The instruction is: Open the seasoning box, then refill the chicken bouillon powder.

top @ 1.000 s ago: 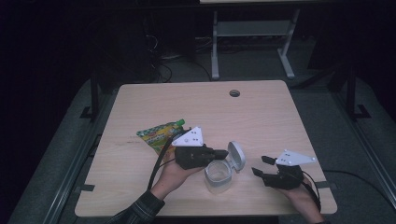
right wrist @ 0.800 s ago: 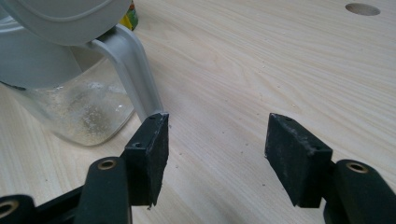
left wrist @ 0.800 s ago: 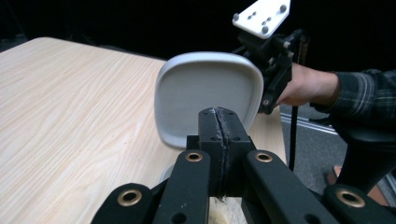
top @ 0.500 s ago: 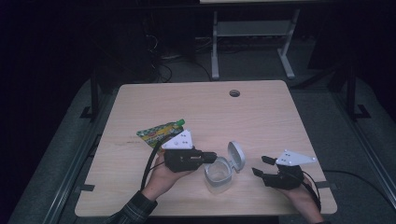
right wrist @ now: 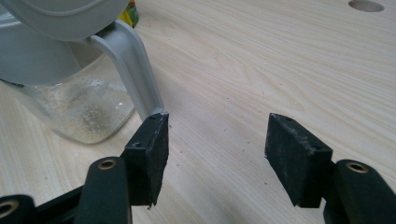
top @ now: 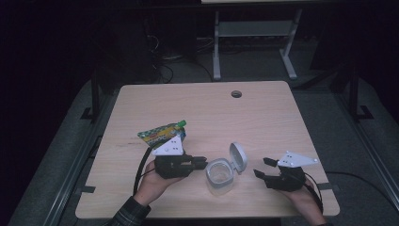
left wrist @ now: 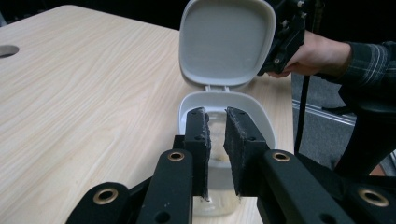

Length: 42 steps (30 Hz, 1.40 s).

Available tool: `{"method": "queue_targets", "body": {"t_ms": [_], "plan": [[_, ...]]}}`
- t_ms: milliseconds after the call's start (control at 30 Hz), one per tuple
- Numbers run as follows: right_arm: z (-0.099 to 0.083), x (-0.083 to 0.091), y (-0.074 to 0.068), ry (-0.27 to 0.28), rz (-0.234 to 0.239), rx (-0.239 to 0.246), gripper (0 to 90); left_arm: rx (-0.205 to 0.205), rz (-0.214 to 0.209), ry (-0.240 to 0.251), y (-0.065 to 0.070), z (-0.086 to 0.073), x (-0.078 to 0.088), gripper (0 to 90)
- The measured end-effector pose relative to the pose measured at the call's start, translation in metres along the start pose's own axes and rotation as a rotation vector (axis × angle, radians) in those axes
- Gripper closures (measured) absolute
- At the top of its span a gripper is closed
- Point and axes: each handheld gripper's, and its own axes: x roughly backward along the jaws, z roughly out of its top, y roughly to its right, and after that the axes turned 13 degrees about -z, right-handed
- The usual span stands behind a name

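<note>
A clear plastic container stands near the table's front edge with its grey hinged lid flipped up. My left gripper lies just left of it and points at its rim. Its jaws have just been opening and stand a narrow gap apart with nothing between the pads. My right gripper rests to the right of the container, open and holding nothing. Its left pad sits close to the lid's hinge strap.
A green and yellow snack pouch lies behind the left gripper. The wooden table has a round cable hole near its far edge. A metal stand is on the floor beyond the table.
My left gripper has drawn back to the left, away from the container, and its jaws have parted slightly. The container and the right gripper have stayed where they were.
</note>
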Motion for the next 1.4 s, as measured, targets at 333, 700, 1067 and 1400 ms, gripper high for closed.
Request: {"method": "queue_targets", "body": {"t_ms": [333,700,1067,1400], "plan": [[0.000,-0.001,0.000,-0.004,0.001,0.002,39.4,0.028,0.024,-0.004,0.001,-0.013,0.015,76.6],[0.000,-0.001,0.000,-0.005,0.000,0.005,39.4,0.075,0.054,-0.026,0.007,-0.037,0.038,64.2],[0.000,-0.001,0.000,-0.007,-0.003,0.003,39.4,0.115,0.096,-0.042,0.013,-0.061,0.069,51.8],[0.000,-0.001,0.000,-0.008,-0.003,0.004,39.5,0.146,0.172,-0.007,0.012,-0.077,0.106,49.0]]}}
